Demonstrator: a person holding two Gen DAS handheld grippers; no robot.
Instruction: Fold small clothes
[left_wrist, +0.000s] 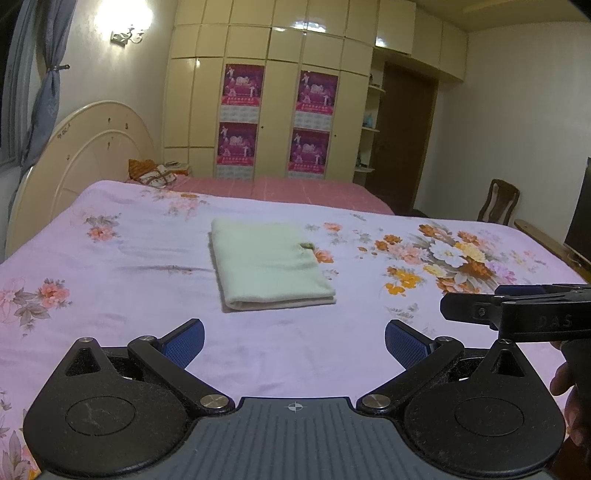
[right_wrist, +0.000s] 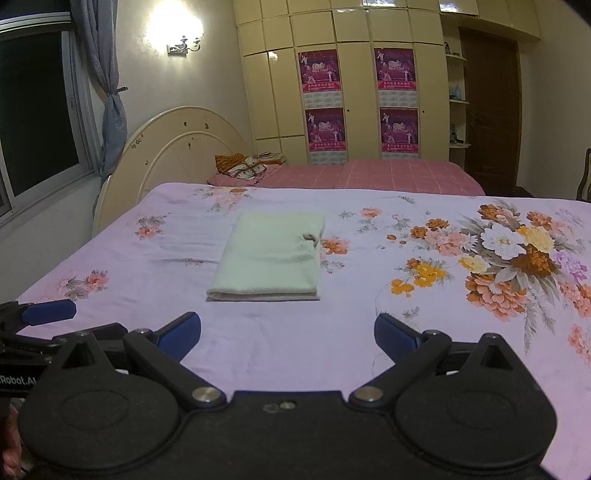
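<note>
A pale green cloth (left_wrist: 271, 264) lies folded into a neat rectangle on the lilac floral bedsheet (left_wrist: 110, 295). It also shows in the right wrist view (right_wrist: 269, 258). My left gripper (left_wrist: 294, 345) is open and empty, held above the sheet short of the cloth's near edge. My right gripper (right_wrist: 287, 338) is open and empty too, at about the same distance from the cloth. The right gripper's side shows at the right edge of the left wrist view (left_wrist: 517, 312). One blue pad of the left gripper shows at the left edge of the right wrist view (right_wrist: 50, 311).
A cream headboard (left_wrist: 74, 162) stands at the bed's left. A second bed with a pink cover (left_wrist: 280, 190) and a bundle of fabrics (left_wrist: 155, 173) lies behind. Cream wardrobes (left_wrist: 273, 110), a brown door (left_wrist: 402, 140) and a chair (left_wrist: 498, 201) are at the back.
</note>
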